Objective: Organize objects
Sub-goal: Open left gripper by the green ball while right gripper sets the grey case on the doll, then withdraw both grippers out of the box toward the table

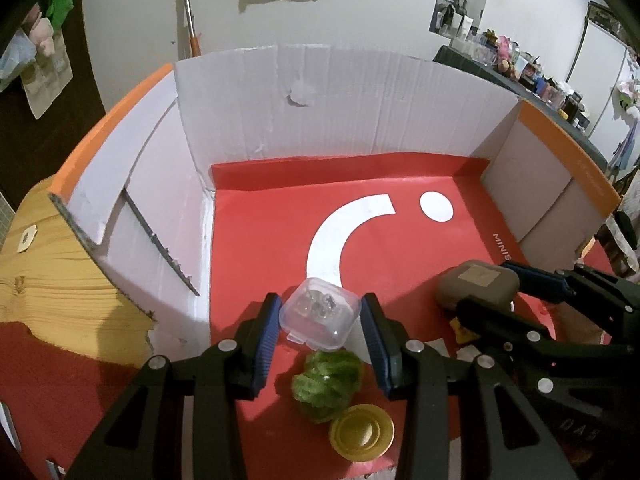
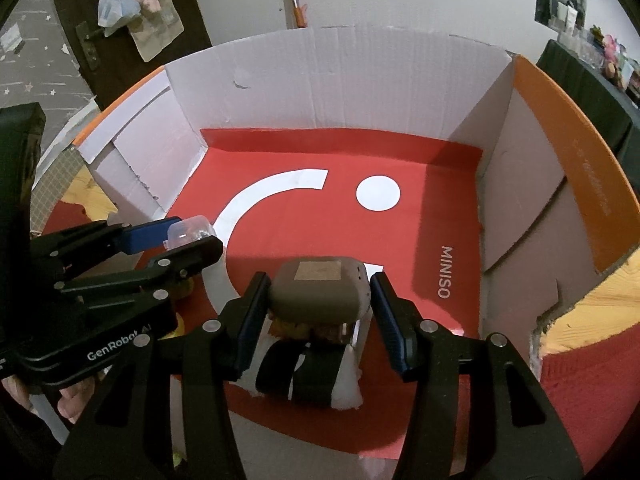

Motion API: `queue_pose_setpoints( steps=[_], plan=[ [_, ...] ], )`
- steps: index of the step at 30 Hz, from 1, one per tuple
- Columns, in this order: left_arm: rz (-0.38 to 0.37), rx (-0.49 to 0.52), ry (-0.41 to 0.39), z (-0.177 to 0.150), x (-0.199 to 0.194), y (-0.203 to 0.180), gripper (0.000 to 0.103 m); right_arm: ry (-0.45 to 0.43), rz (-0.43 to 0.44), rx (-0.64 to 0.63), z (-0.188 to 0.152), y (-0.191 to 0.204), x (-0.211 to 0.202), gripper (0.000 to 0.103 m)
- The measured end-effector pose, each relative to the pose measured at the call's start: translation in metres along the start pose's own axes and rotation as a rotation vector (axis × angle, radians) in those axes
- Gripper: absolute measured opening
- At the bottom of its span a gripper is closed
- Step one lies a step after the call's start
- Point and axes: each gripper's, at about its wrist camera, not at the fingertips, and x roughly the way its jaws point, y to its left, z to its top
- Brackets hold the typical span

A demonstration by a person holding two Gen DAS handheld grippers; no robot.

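Note:
My left gripper (image 1: 320, 300) is shut on a small clear plastic box (image 1: 318, 316) with shiny bits inside, held just above the red floor of a cardboard box (image 1: 320, 112). From the right wrist view, the left gripper (image 2: 192, 236) and clear box (image 2: 188, 232) are at the left. My right gripper (image 2: 319, 280) is shut on a rounded taupe case (image 2: 316, 296), with its blue pads against both sides. The case hangs over black strap loops (image 2: 300, 368). In the left wrist view, the right gripper (image 1: 486, 286) and taupe case (image 1: 472, 280) are at the right.
A fuzzy green lump (image 1: 328, 384) and a round gold lid (image 1: 362, 436) lie on the red floor under the left gripper. White cardboard walls (image 2: 340, 80) with orange outer faces enclose three sides. A wooden tabletop (image 1: 60, 280) lies outside. A person's fingers (image 2: 72, 400) hold the left gripper.

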Motion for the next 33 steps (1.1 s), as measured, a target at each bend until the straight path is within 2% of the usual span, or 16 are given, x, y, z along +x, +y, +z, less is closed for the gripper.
queue_pose_setpoints(
  steps=[8, 11, 13, 20, 28, 33],
  plan=[
    [0.004, 0.006, -0.01, 0.004, -0.004, -0.006, 0.044, -0.018, -0.003, 0.003, -0.003, 0.002, -0.006, 0.057],
    [0.01, 0.006, -0.019, 0.002, -0.008, -0.006, 0.047, -0.023, -0.004, 0.002, -0.004, 0.003, -0.009, 0.058],
    [0.021, 0.006, -0.029, 0.002, -0.011, -0.005, 0.054, -0.025, -0.004, 0.003, -0.005, 0.003, -0.01, 0.059],
    [0.021, -0.001, -0.046, -0.003, -0.022, -0.004, 0.055, -0.047, 0.004, 0.007, -0.01, 0.004, -0.018, 0.063],
    [0.025, 0.005, -0.086, -0.007, -0.038, -0.007, 0.066, -0.072, 0.014, -0.001, -0.016, 0.01, -0.03, 0.067],
    [0.026, 0.004, -0.1, -0.01, -0.045, -0.006, 0.069, -0.094, 0.017, -0.004, -0.02, 0.012, -0.038, 0.072]
  ],
)
